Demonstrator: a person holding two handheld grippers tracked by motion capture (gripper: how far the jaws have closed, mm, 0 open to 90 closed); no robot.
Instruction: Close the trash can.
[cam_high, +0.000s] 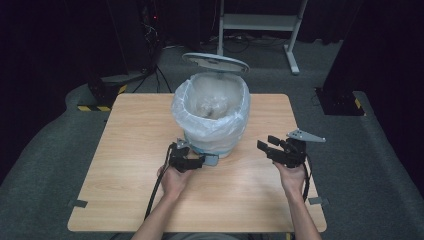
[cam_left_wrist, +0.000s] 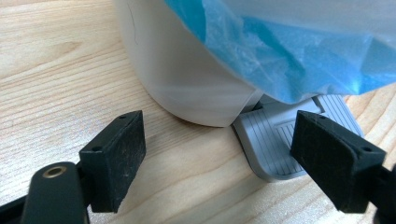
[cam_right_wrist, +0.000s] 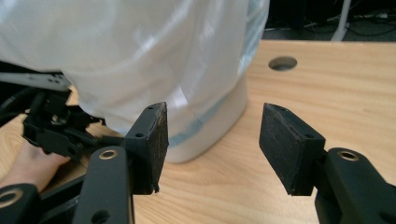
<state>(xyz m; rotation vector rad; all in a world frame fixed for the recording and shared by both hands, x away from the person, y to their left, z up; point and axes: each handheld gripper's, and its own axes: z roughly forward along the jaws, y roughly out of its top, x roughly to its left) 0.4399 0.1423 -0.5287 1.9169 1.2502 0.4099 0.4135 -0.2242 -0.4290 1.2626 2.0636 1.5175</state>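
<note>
A white pedal bin (cam_high: 212, 112) stands mid-table with its lid (cam_high: 216, 61) raised and a clear plastic bag (cam_high: 235, 125) folded over its rim. My left gripper (cam_high: 196, 162) is open at the bin's base, one pad over the grey foot pedal (cam_left_wrist: 275, 140), though I cannot tell if it touches. In the left gripper view the bin's white wall (cam_left_wrist: 187, 70) and blue-tinted bag (cam_left_wrist: 289, 60) are close ahead. My right gripper (cam_high: 267, 146) is open, empty, to the bin's right, apart from it. The right gripper view shows the bag (cam_right_wrist: 140, 60) and the left gripper (cam_right_wrist: 56, 130).
The wooden table (cam_high: 130, 130) has a cable hole (cam_right_wrist: 282, 63) behind the bin. A white stand's legs (cam_high: 292, 50) and dark equipment with cables (cam_high: 145, 30) stand on the carpet beyond the table. A black cable (cam_high: 155, 190) trails from the left gripper.
</note>
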